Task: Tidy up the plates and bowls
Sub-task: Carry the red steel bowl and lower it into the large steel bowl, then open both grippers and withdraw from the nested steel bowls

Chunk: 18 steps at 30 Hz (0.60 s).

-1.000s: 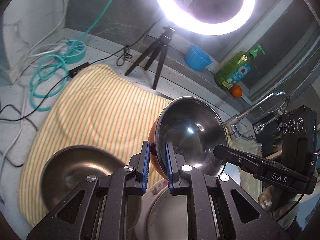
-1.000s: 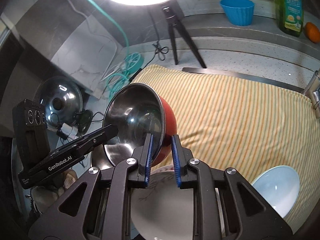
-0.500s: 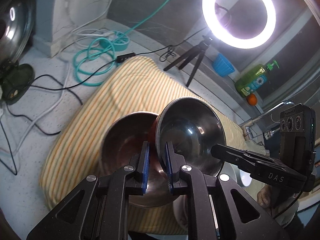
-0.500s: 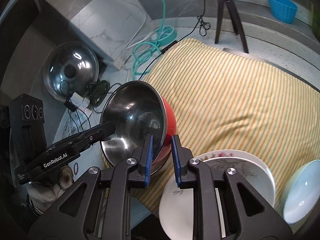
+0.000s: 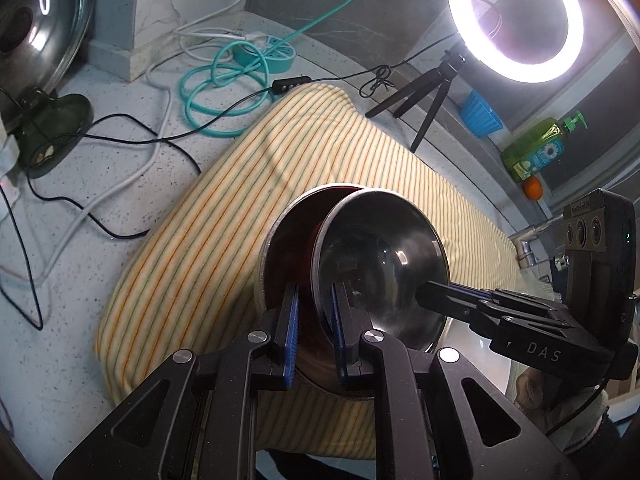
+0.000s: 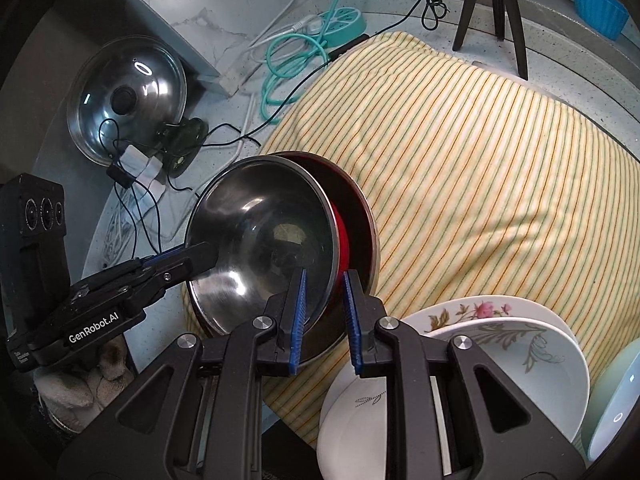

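Both hand-held grippers (image 5: 314,336) (image 6: 325,316) still grip red bowl (image 6: 264,248), now nested in steel bowl (image 6: 366,220).

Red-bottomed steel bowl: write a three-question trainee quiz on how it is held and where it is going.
1. True or false: only the left gripper clamps the red-bottomed steel bowl.
2. What lies under it? A) second steel bowl B) floral plate C) pot lid
3. Fill in: both bowls are over the striped ____.

Key: 1 false, the right gripper clamps it too; 2 A; 3 cloth.
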Tool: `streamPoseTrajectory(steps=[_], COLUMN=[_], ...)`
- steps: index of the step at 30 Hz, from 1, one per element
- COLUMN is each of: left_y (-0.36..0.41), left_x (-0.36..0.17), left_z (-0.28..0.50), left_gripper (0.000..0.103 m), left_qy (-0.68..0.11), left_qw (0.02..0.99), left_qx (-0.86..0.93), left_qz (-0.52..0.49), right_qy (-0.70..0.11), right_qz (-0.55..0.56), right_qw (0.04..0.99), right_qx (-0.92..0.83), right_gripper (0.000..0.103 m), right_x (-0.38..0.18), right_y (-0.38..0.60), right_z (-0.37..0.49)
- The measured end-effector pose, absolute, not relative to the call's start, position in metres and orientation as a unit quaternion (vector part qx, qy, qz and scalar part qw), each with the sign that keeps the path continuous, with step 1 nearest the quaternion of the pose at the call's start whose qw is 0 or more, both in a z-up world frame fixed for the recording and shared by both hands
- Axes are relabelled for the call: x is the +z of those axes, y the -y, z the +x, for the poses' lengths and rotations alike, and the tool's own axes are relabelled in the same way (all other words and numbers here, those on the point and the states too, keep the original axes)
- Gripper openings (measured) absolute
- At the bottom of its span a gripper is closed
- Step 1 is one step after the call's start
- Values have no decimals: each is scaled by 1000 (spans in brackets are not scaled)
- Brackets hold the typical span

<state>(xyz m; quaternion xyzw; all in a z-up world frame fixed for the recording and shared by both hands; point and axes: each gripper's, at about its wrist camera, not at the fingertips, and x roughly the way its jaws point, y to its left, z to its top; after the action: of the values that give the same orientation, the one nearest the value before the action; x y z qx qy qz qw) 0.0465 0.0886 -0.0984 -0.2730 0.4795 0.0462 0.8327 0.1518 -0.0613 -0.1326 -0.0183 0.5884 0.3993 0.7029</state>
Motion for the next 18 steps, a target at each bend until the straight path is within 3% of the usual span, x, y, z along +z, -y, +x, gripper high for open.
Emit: streamPoseTrajectory(steps=[7, 11, 15, 18], left_y=[-87, -87, -85, -86], left_x=[-100, -99, -98, -97], left_z=[50, 51, 51, 51], left_gripper=[13, 18, 22, 22], left_qy=[-487, -489, -490, -488], left_qw=[831, 830, 831, 832], left_qx=[47, 49, 47, 50], left_qz=[-263, -264, -260, -258], right_qy=[-587, -584, -583, -579], right_qz=[-35, -43, -38, -40], right_qw=[705, 706, 703, 706], right_qx=[397, 398, 405, 407], right_gripper=[19, 20, 30, 32], right_x=[-134, -135, -133, -130], right_y=[57, 53, 54, 54], right_z=[154, 155, 154, 153])
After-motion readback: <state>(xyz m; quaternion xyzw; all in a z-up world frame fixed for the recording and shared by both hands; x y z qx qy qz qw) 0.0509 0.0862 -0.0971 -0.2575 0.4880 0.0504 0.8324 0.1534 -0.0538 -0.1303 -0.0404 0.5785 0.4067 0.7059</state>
